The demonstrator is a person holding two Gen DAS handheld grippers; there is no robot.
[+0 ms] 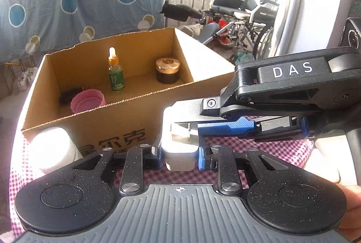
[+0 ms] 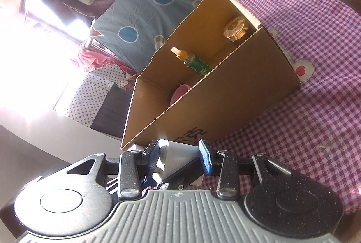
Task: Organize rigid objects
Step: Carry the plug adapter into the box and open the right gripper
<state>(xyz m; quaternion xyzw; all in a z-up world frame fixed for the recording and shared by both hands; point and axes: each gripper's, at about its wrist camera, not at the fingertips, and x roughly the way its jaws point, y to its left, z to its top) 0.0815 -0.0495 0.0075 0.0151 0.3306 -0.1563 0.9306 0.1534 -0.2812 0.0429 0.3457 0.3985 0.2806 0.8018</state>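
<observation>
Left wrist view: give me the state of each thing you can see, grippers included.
Cardboard box: open-topped, upright on the checked cloth.
Dropper bottle: upright in the box, capped.
Gold-lidded jar: upright in the box, lidded.
Pink cup: in the box, tipped toward the camera.
White container: gripped from both sides.
Left gripper: shut on it.
Right gripper: shut on it.

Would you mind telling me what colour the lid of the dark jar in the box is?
Gold; the jar lid shows best in the left wrist view.

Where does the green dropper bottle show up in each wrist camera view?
Left wrist: green dropper bottle upright, centre-left, inside the cardboard box.
Right wrist: the view is rolled; it appears tilted at picture centre.
Shared landmark: the gold-lidded jar in the box's far corner.
</observation>
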